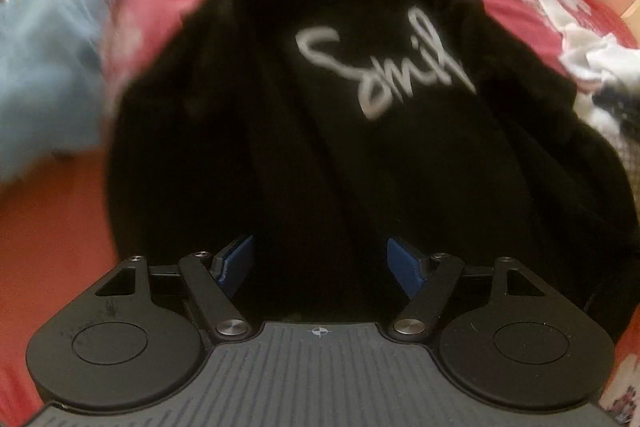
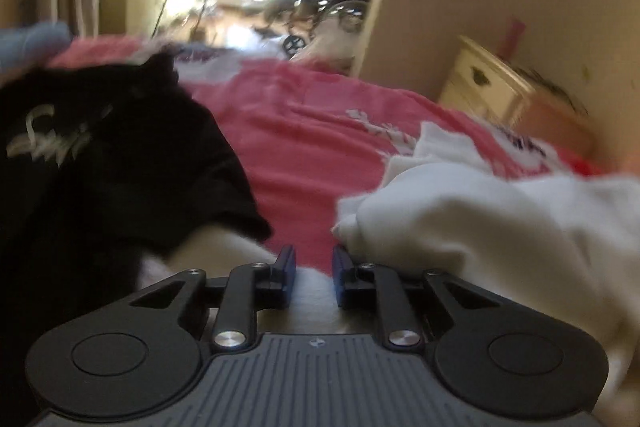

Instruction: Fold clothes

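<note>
- Black shirt [image 1: 320, 131] with pale script fills the left wrist view, spread on the red bedspread [image 1: 60, 247]. The left gripper [image 1: 320, 263] hangs over its near hem, jaws wide with nothing pinched between the blue pads [image 1: 240, 261], apparently lined up to take the hem for a fold.
- A blue garment [image 1: 52, 67] lies at far left and a white heap [image 1: 592, 59] at right, likely waiting their turn.
- From the right wrist view, the right gripper [image 2: 314, 275] sits low over the bed just right of the black shirt's sleeve [image 2: 224, 203], jaws narrow with a small gap and no cloth in them.
- White clothing [image 2: 500, 227] bulks at near right, touching the gripper's right finger; blur hides finer detail.
</note>
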`<state>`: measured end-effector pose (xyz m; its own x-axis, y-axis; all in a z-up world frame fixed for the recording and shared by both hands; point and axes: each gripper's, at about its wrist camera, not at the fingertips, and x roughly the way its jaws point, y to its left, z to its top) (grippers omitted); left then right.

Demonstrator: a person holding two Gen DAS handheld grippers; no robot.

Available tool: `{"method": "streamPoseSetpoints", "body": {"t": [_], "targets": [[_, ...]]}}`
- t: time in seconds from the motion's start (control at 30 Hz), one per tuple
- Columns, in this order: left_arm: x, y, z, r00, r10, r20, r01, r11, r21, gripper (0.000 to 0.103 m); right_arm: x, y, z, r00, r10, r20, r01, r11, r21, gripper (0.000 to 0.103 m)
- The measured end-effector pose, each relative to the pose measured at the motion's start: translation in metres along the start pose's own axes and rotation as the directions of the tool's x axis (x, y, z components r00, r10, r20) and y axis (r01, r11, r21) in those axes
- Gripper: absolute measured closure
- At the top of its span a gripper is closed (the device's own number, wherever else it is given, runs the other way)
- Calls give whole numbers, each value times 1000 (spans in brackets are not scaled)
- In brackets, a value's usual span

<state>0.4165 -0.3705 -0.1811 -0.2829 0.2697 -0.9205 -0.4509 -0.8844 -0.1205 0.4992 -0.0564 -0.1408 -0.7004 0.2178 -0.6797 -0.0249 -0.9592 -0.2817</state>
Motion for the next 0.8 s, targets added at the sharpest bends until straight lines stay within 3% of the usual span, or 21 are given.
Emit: {"method": "streamPoseSetpoints", "body": {"t": [0.07, 0.1, 0.2, 0.27, 0.3, 0.37, 0.43, 0.5, 0.57, 0.63, 0.73, 0.8], "targets": [[-4, 2, -2, 999, 20, 25, -21, 1000, 14, 30, 8, -2, -5, 995, -95, -6, 94, 990, -103, 103], [-7, 4, -2, 999, 31, 39, -32, 999, 22, 30, 9, -4, -1, 992, -120, -24, 117, 988, -99, 103], [-10, 12, -2, 997, 42, 69, -40, 999, -24, 30, -21, 3, 19, 994, -47, 103, 48, 999, -2, 102], [-7, 16, -1, 997, 45, 63, -41, 997, -62, 30, -27, 14, 22, 981, 2, 192, -21, 995, 98, 94], [-6, 16, -1, 997, 47, 68, -41, 996, -76, 30, -24, 15, 19, 978, 24, 207, -66, 978, 198, 86], [-4, 15, 0, 994, 51, 92, -42, 995, -89, 30, -13, 25, 2, 979, 70, 190, -133, 931, 339, 85], [-5, 15, 0, 992, 57, 110, -49, 995, -82, 30, -8, 43, -21, 977, -10, 211, -45, 965, 256, 85], [-5, 13, -3, 991, 78, 112, -72, 996, -58, 30, -7, 34, -37, 965, -57, 257, 7, 981, 193, 89], [-4, 11, -4, 990, 92, 107, -88, 995, -37, 30, 1, 5, -37, 956, -109, 273, 63, 983, 174, 92], [-4, 9, -6, 989, 103, 102, -101, 995, -26, 30, 17, -30, -33, 954, -135, 270, 96, 984, 153, 103], [-3, 10, -5, 990, 111, 92, -109, 993, -35, 30, 44, -76, -24, 950, -187, 248, 173, 982, 78, 103], [-4, 12, -5, 989, 119, 86, -116, 993, -37, 30, 72, -122, -16, 938, -283, 200, 275, 959, 68, 103]]}}
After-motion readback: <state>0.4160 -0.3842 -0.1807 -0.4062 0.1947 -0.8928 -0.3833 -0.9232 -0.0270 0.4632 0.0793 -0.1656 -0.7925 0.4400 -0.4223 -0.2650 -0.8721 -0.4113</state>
